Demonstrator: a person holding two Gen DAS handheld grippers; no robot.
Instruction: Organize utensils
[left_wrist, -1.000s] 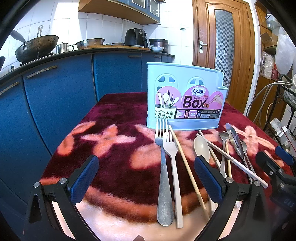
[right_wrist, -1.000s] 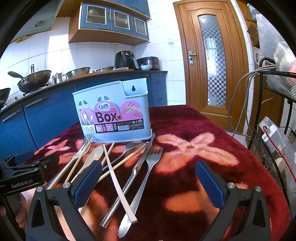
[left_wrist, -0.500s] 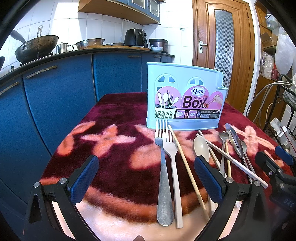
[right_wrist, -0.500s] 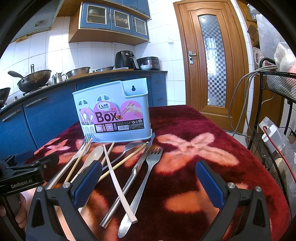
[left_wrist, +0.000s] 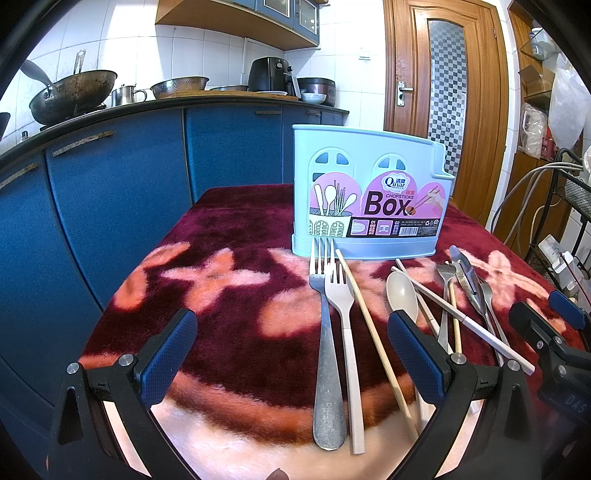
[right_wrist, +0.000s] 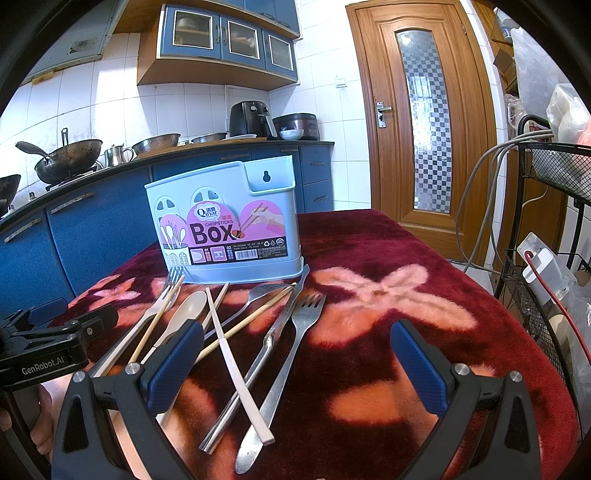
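A light blue chopsticks box (left_wrist: 369, 192) (right_wrist: 225, 229) stands upright on a dark red floral cloth (left_wrist: 229, 295). In front of it lie a metal fork (left_wrist: 325, 332), a cream plastic fork (left_wrist: 345, 332), a wooden chopstick (left_wrist: 369, 325), a cream spoon (left_wrist: 402, 295) (right_wrist: 184, 314), a white chopstick (right_wrist: 236, 365), metal chopsticks (right_wrist: 255, 362) and another metal fork (right_wrist: 291, 354). My left gripper (left_wrist: 291, 350) hangs open near the front edge, the two forks between its fingers' lines. My right gripper (right_wrist: 295, 358) is open above the right-hand utensils, nothing held.
Blue kitchen cabinets (left_wrist: 110, 206) with a wok (left_wrist: 70, 96) and pots run behind on the left. A wooden door (right_wrist: 424, 122) is at the back right. A wire rack with cables (right_wrist: 546, 258) stands close to the table's right edge.
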